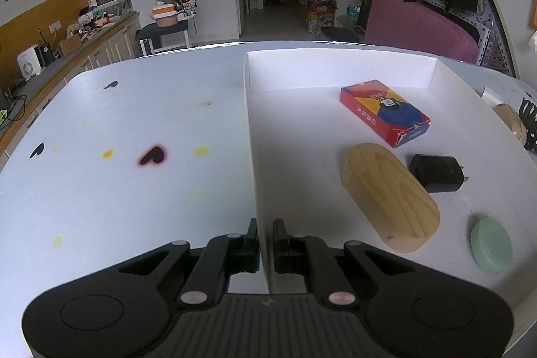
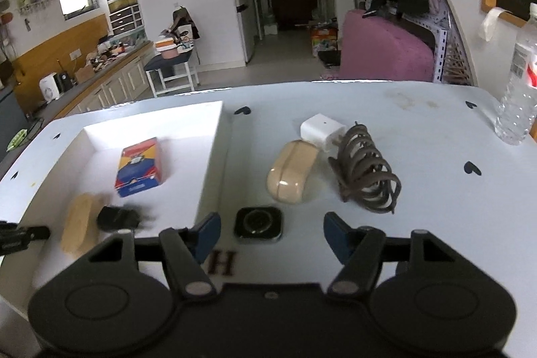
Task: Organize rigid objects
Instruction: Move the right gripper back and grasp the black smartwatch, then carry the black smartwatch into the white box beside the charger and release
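My left gripper (image 1: 265,235) is shut on the left wall of the white tray (image 1: 253,136). In the tray lie a red-and-blue card box (image 1: 386,111), a wooden block (image 1: 391,197), a black plug adapter (image 1: 436,173) and a green round disc (image 1: 491,247). My right gripper (image 2: 272,232) is open and empty, its fingers on either side of a dark square watch body (image 2: 258,223) on the table. Beyond it lie a beige case (image 2: 292,175), a white charger (image 2: 322,130) and a brown hair claw (image 2: 365,168). The tray (image 2: 214,153) is to the left.
A water bottle (image 2: 518,83) stands at the table's far right edge. The white table (image 1: 127,130) has black heart marks and yellow spots. A pink sofa (image 2: 386,52) and a kitchen counter (image 2: 100,72) lie beyond the table.
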### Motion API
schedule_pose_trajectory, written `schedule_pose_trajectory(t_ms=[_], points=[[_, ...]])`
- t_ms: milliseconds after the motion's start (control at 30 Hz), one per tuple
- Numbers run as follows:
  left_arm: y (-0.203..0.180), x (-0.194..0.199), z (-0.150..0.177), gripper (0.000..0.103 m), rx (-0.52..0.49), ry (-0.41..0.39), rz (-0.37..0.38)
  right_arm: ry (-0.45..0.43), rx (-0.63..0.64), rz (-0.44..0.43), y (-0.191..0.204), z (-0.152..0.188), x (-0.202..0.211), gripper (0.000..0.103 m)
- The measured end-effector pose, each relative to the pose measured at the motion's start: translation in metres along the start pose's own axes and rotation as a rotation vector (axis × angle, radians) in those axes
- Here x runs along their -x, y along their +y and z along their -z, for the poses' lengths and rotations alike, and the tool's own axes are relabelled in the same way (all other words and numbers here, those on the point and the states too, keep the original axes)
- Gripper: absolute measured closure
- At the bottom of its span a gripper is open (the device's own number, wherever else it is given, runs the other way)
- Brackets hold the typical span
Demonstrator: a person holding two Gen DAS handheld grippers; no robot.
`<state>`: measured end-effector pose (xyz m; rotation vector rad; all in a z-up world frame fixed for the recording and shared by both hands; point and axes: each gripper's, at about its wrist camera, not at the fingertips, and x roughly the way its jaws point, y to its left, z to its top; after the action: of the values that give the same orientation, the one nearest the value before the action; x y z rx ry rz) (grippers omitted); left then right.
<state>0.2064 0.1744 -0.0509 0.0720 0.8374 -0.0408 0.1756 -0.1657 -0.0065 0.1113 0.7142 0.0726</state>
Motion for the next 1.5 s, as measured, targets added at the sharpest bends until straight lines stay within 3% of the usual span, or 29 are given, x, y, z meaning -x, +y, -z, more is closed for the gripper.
schedule_pose_trajectory(t_ms=[100,433,733,1100,1267,1400,1500], points=[[0.0,0.0,0.0,0.096,0.0,0.001,0.001,0.027,-0.008,-0.008,-0.002,-0.004,-0.017,0.045],[0.0,0.0,0.0,0.096,0.0,0.0,0.0,0.138,-0.011,-0.045,-0.002,-0.007,-0.067,0.045],[0.0,0.0,0.0,0.096,-0.001,0.0,0.0,0.125,0.042,-0.089,0.001,-0.007,-0.071,0.047],[0.0,0.0,0.0,0.096,-0.001,0.0,-0.001,0.1,0.046,-0.072,-0.023,0.001,-0.058,0.047],[-0.001,0.0,0.001,0.096,-0.006,0.001,-0.004,0.118,0.228,-0.063,-0.002,0.003,-0.064,0.045],[-0.001,0.001,0.001,0.096,-0.007,0.002,-0.003,0.123,0.245,-0.089,0.002,-0.001,-0.066,0.055],[-0.001,0.001,0.0,0.096,-0.008,0.002,-0.003,0.115,0.233,-0.082,0.0,0.0,-0.063,0.055]])
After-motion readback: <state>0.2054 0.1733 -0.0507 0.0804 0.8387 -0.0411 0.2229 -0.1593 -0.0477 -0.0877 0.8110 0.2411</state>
